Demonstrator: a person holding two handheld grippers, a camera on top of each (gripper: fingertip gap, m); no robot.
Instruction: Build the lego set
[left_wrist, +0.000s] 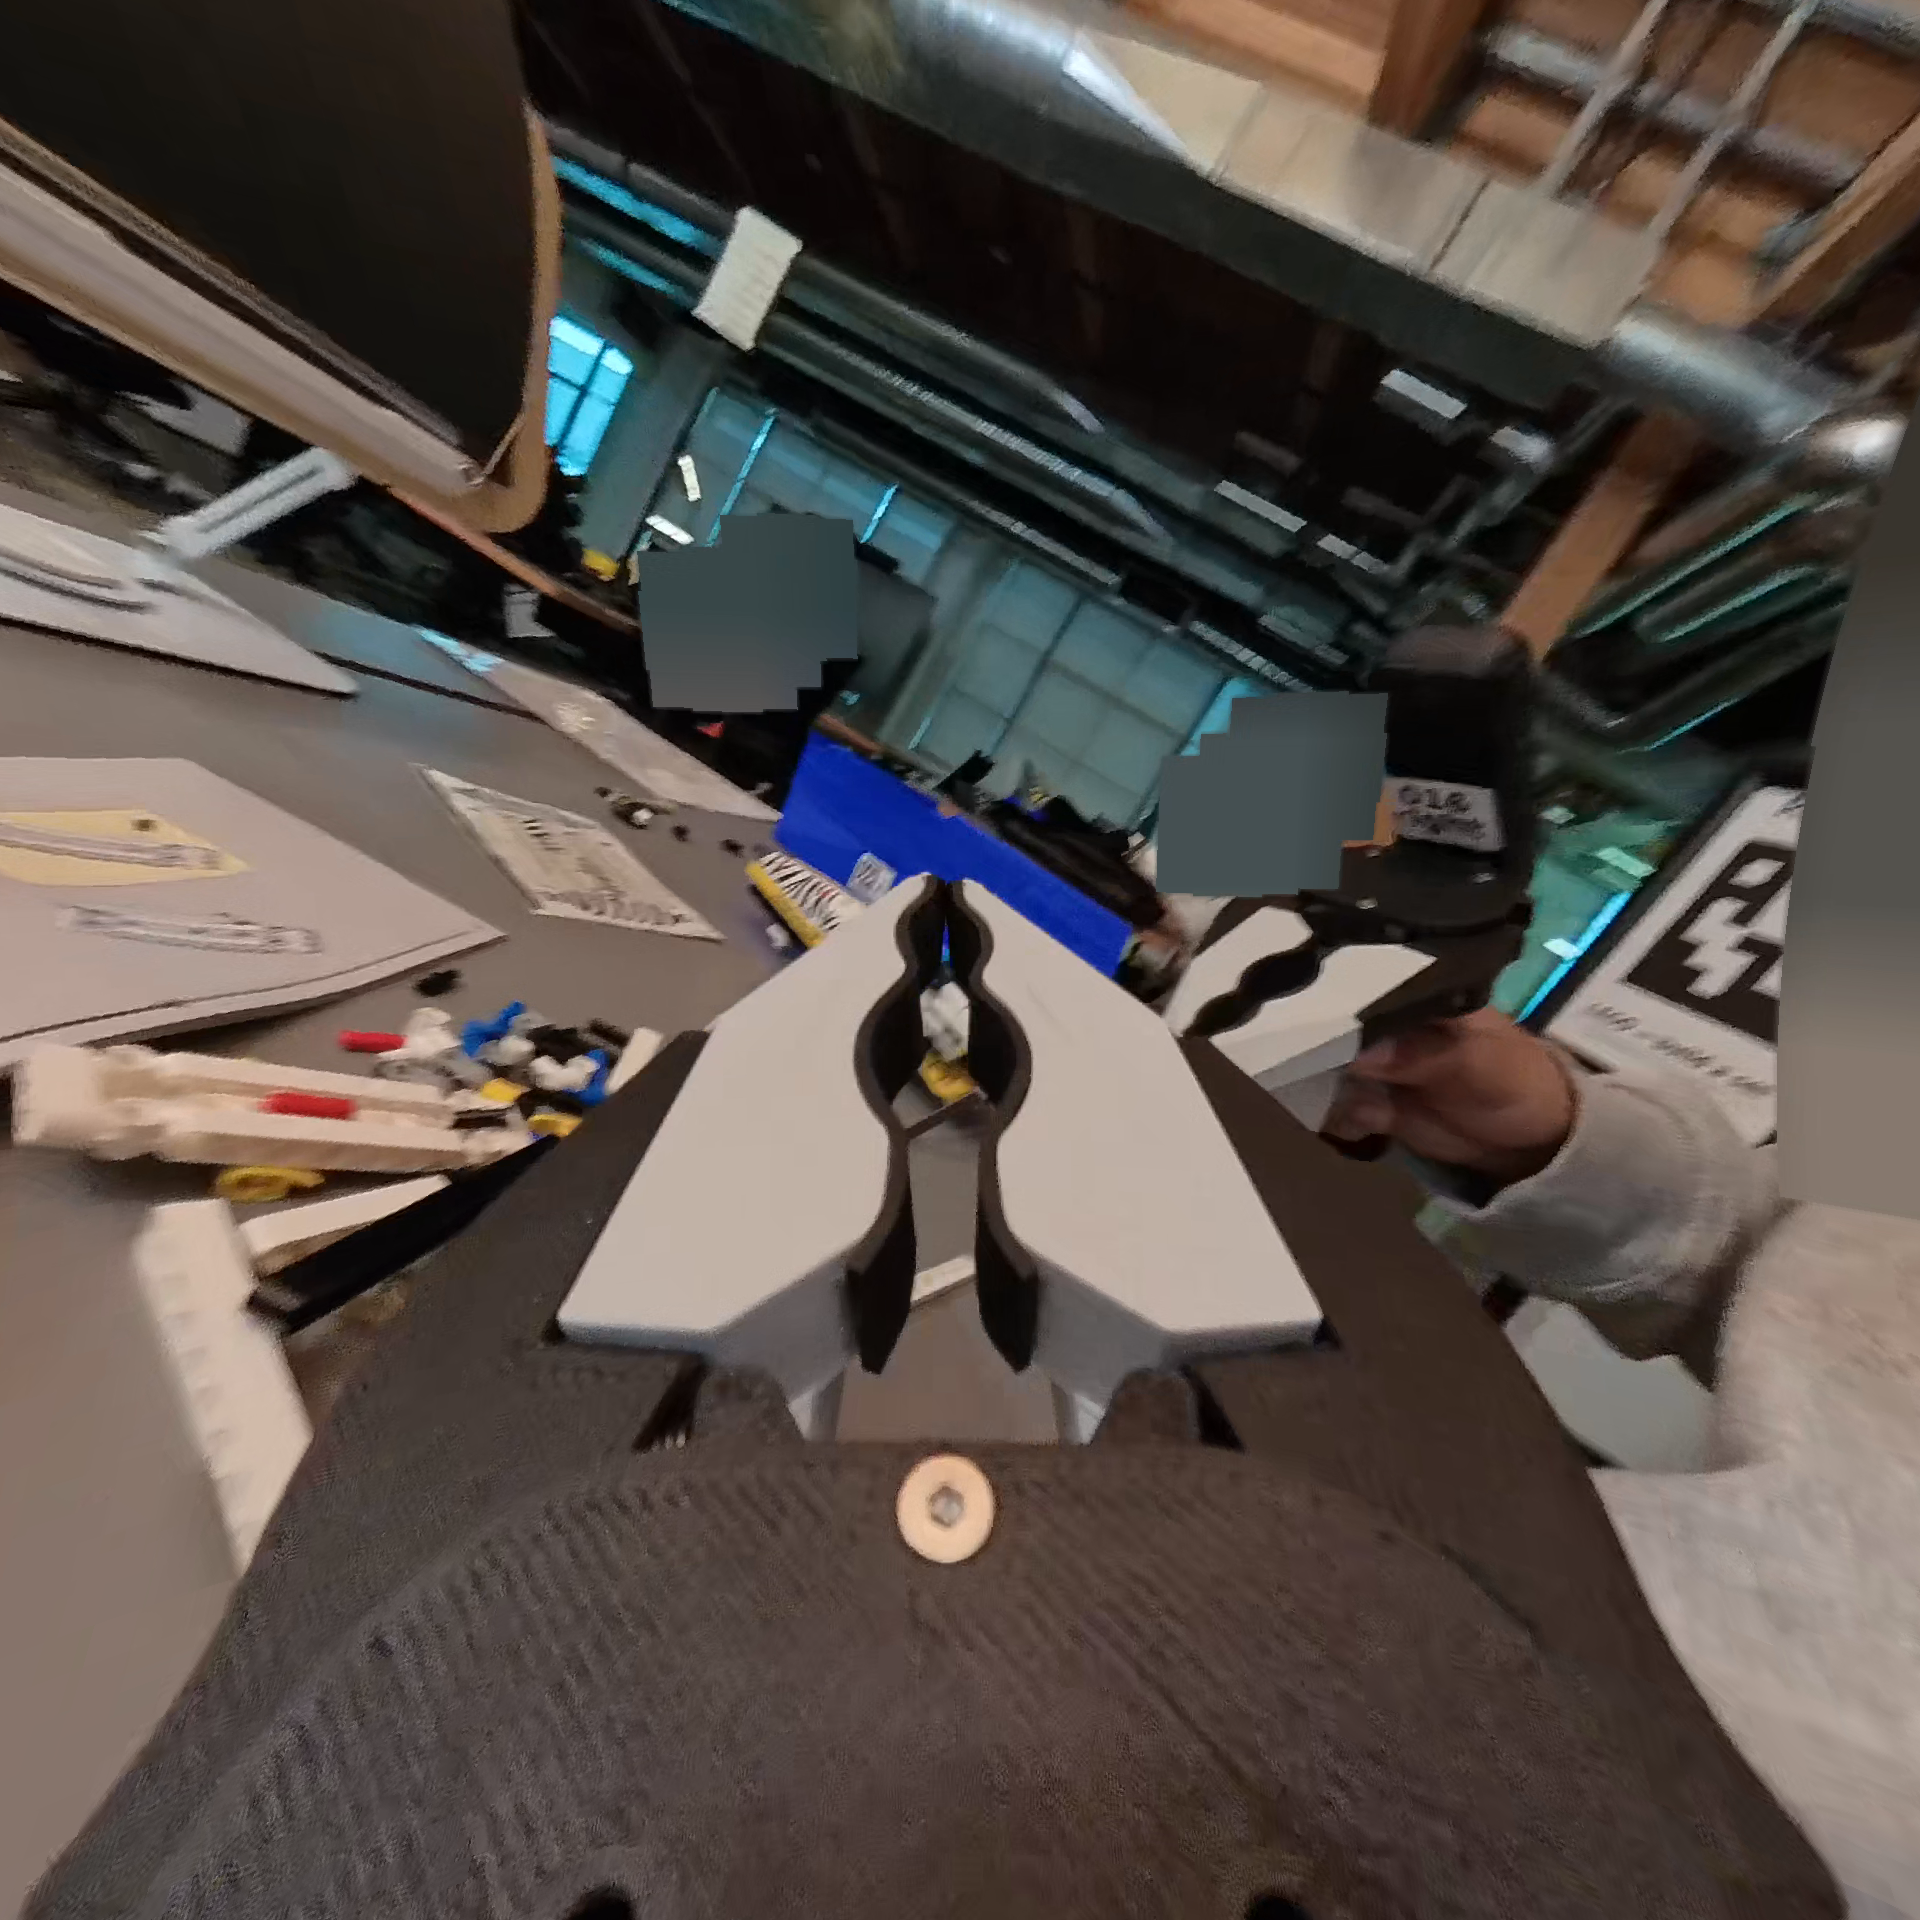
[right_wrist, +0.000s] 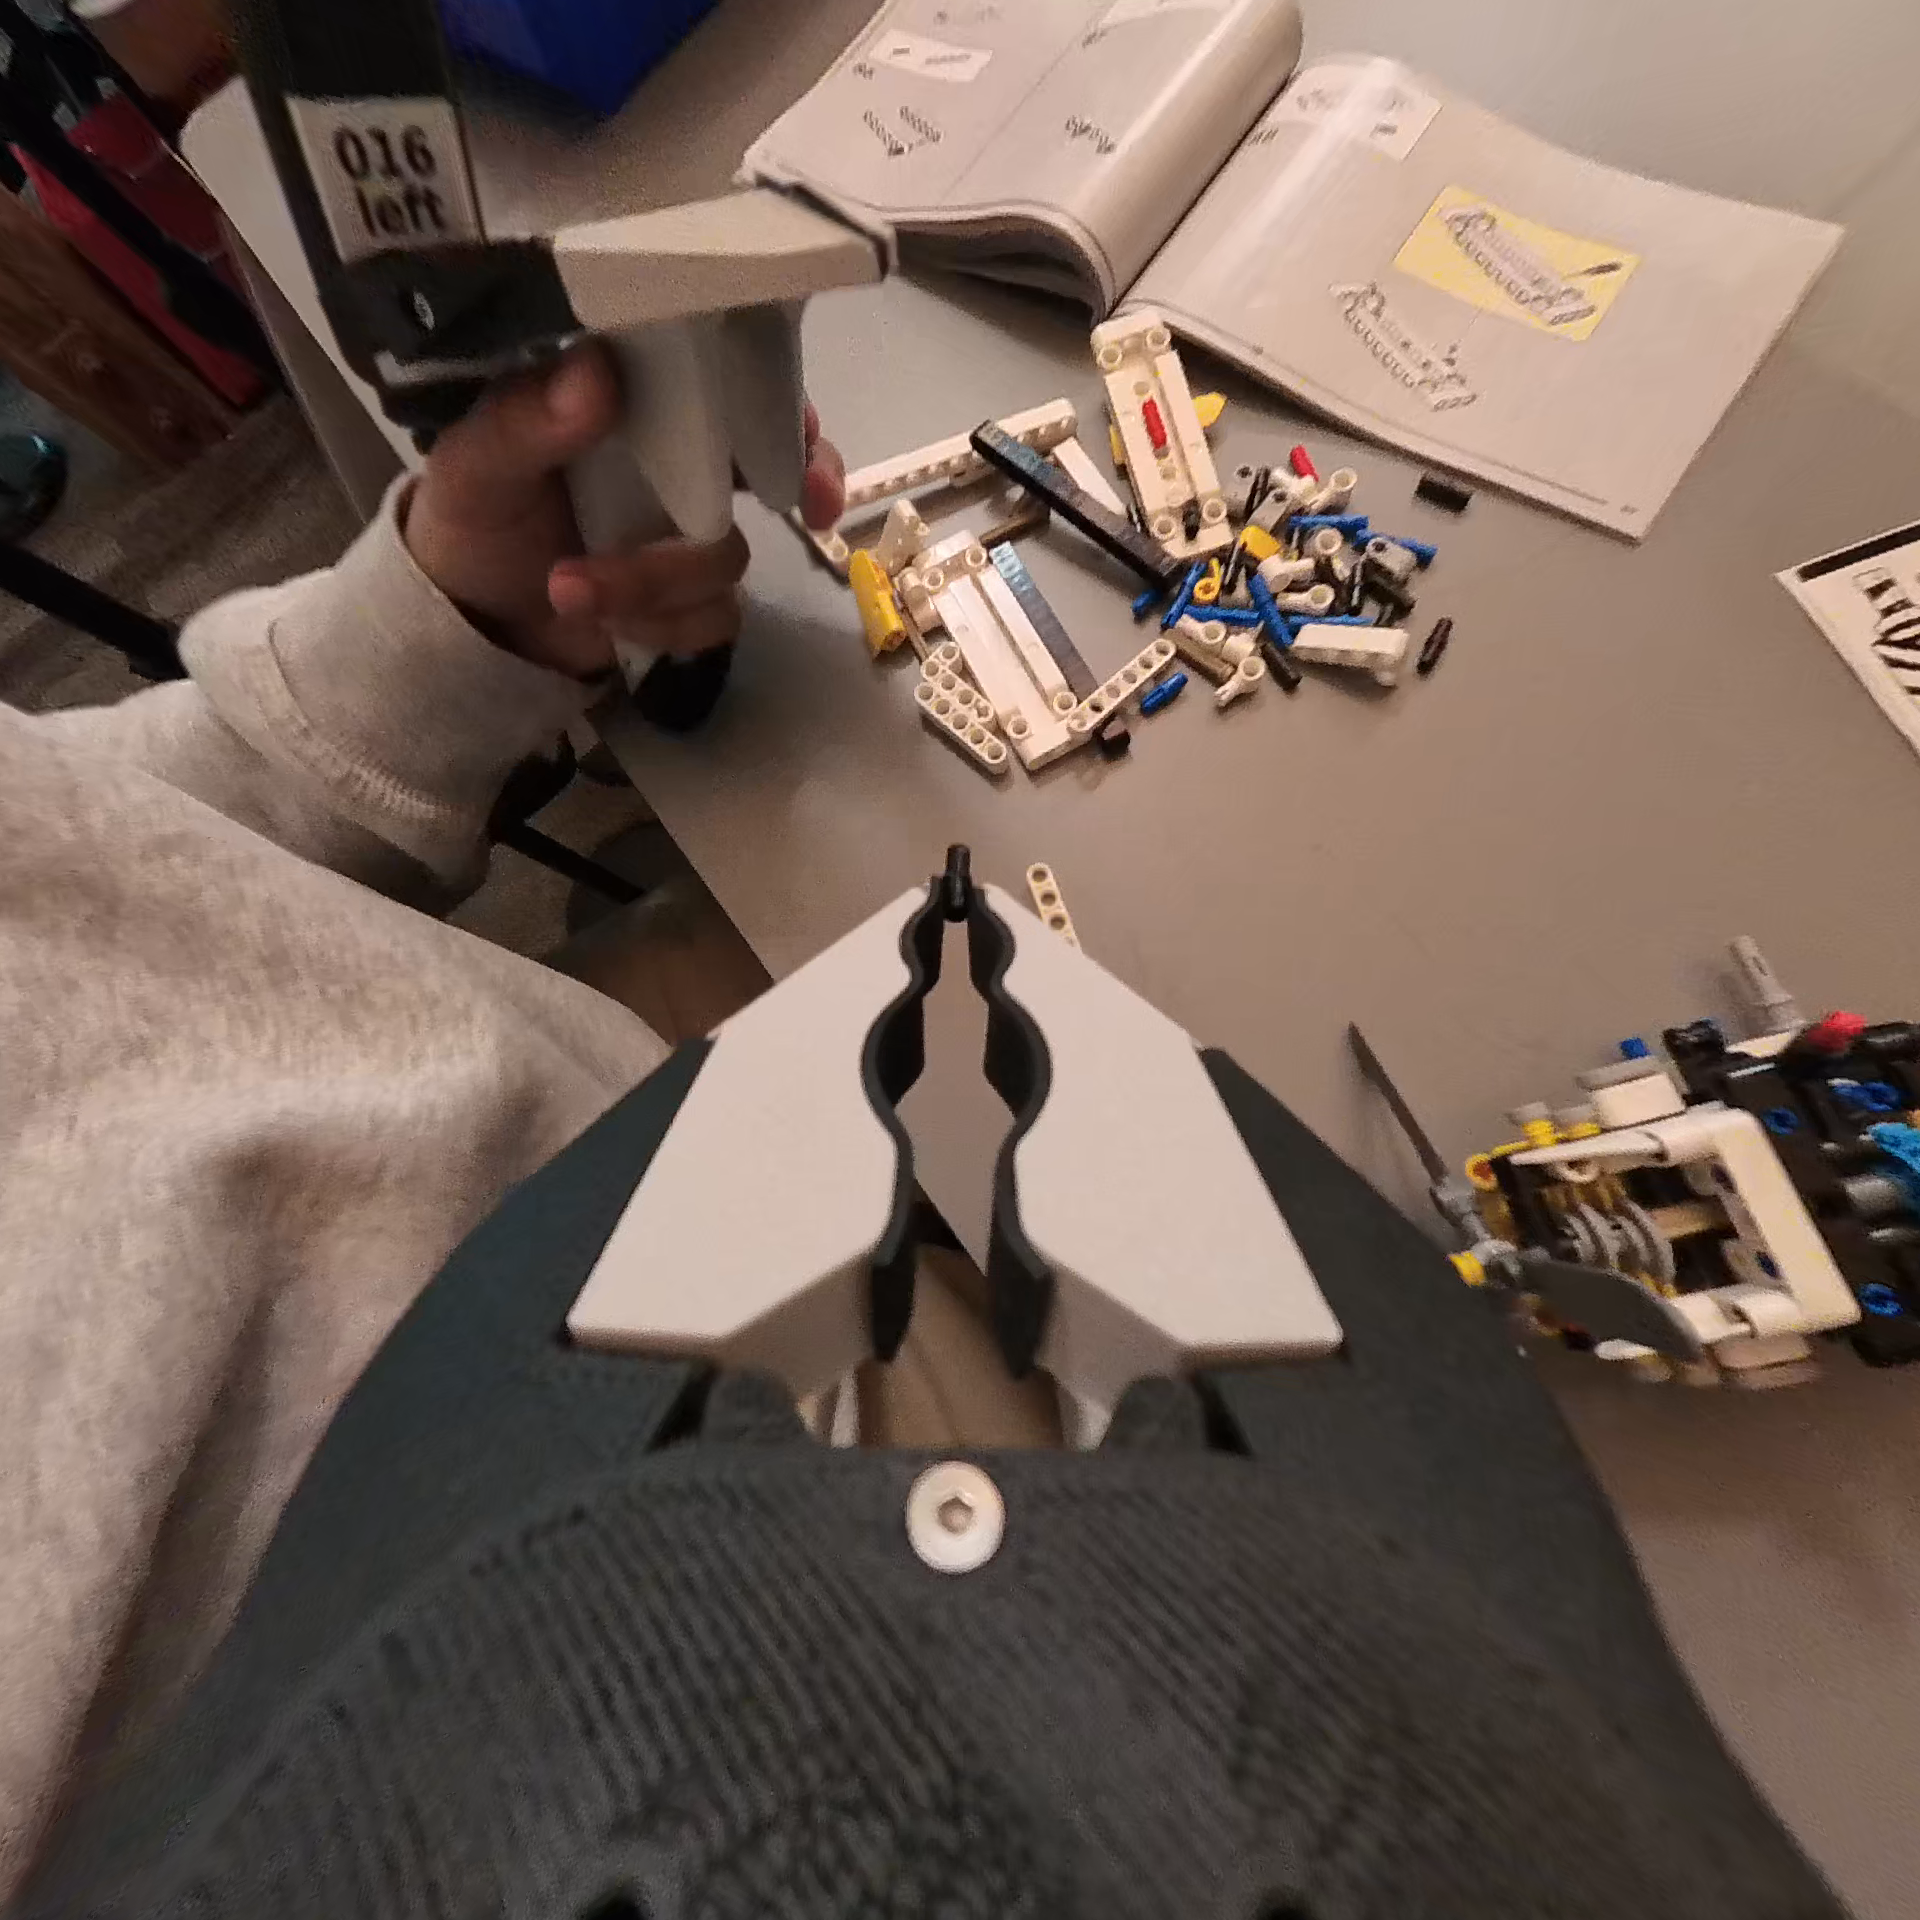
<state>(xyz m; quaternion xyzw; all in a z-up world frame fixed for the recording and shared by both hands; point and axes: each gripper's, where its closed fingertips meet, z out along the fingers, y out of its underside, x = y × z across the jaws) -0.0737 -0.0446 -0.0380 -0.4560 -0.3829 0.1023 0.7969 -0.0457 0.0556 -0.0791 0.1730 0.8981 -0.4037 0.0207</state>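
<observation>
My right gripper (right_wrist: 956, 902) is shut on a small black pin (right_wrist: 956, 871) and holds it above the grey table (right_wrist: 1351, 852). A short white beam (right_wrist: 1051, 902) lies just beyond it. My left gripper (left_wrist: 940, 896) is shut with nothing visible between its tips; in the right wrist view (right_wrist: 876, 244) it hovers at the upper left, near the open instruction booklet (right_wrist: 1455, 260). A pile of loose white, blue, black and yellow pieces (right_wrist: 1195, 582) lies below the booklet, with a white beam assembly (right_wrist: 1158, 436) in it. A partly built model (right_wrist: 1714, 1195) stands at the right.
A blue bin (left_wrist: 914, 831) stands at the far side of the table. A printed sheet (right_wrist: 1870, 623) lies at the right edge. The table's edge (right_wrist: 665, 810) runs on the left, with a person's cream sleeve (right_wrist: 312, 707) beside it. A thin grey rod (right_wrist: 1397, 1107) lies by the model. Left tips to right tips: about 12 cm.
</observation>
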